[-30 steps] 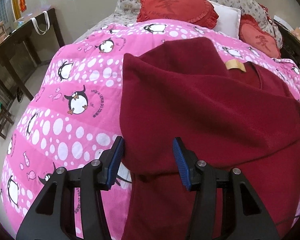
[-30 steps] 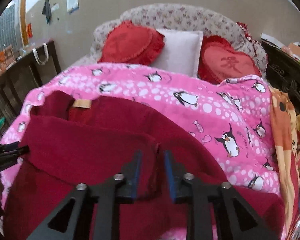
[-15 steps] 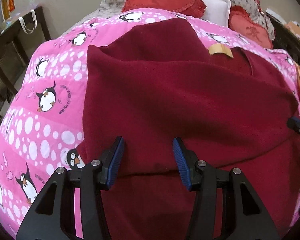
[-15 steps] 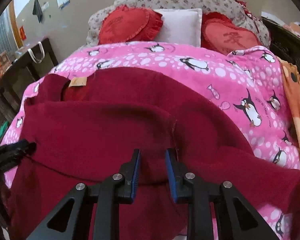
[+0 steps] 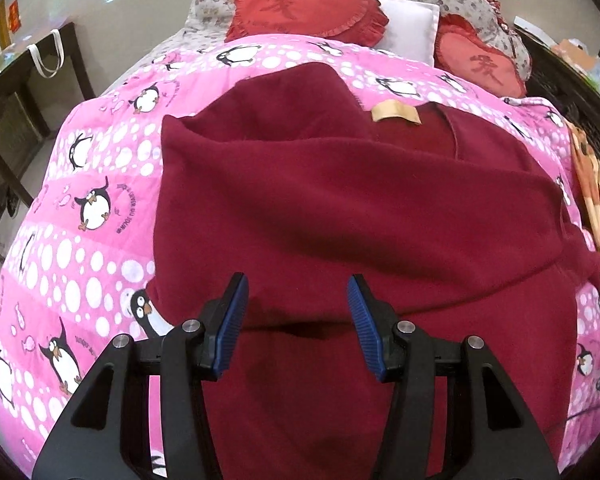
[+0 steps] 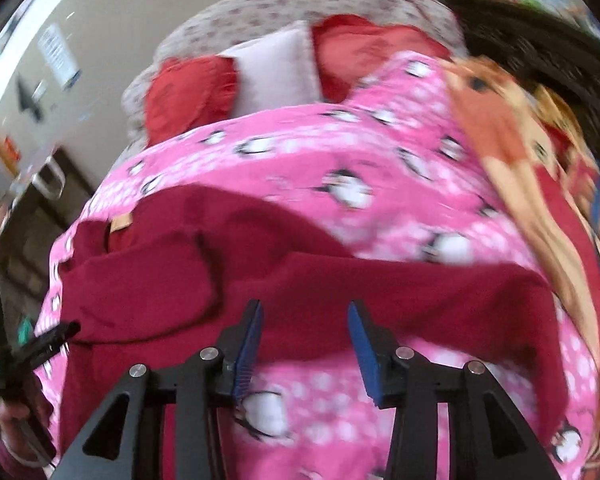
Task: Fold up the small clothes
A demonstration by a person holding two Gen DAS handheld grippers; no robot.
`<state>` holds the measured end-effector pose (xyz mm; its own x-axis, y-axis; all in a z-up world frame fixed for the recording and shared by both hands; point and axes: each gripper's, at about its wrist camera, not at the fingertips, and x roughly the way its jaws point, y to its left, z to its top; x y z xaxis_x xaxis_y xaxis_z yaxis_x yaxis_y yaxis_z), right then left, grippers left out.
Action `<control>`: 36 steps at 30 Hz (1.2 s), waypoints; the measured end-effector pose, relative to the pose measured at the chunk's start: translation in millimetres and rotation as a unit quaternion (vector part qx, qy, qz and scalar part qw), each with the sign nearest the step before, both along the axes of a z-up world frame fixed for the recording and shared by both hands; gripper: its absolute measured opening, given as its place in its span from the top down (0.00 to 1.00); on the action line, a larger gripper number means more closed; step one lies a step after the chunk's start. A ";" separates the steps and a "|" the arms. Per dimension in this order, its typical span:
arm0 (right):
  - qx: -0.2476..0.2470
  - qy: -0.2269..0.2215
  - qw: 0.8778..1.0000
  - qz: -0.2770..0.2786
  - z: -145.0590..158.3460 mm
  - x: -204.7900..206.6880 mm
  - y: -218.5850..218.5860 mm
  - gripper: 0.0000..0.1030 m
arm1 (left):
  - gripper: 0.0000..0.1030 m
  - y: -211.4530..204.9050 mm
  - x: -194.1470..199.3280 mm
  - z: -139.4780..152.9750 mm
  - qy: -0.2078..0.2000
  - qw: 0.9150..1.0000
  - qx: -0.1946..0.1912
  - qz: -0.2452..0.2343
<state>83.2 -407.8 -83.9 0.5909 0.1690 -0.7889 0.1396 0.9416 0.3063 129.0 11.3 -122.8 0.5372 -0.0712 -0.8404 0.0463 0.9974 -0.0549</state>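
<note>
A dark red fleece garment (image 5: 360, 220) lies across the pink penguin quilt (image 5: 80, 208) on the bed, its lower part folded up over the body, with a tan neck label (image 5: 396, 112) showing at twelve o'clock. The left gripper (image 5: 296, 320) hangs above the folded edge at six o'clock, jaws parted, nothing pinched between them. In the blurred right wrist view, the right gripper (image 6: 306, 344) has just been opening; its blue pads stand apart over the garment's edge and the quilt, gripping nothing. Two red heart cushions (image 5: 304, 4) and a white pillow (image 5: 410, 24) sit at the headboard.
</note>
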 end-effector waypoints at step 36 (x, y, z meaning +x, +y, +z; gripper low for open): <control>-0.005 -0.163 0.979 0.119 97.1 16.4 59.5 0.94 | 0.50 38.3 -12.1 39.0 -0.048 0.996 -0.049 0.051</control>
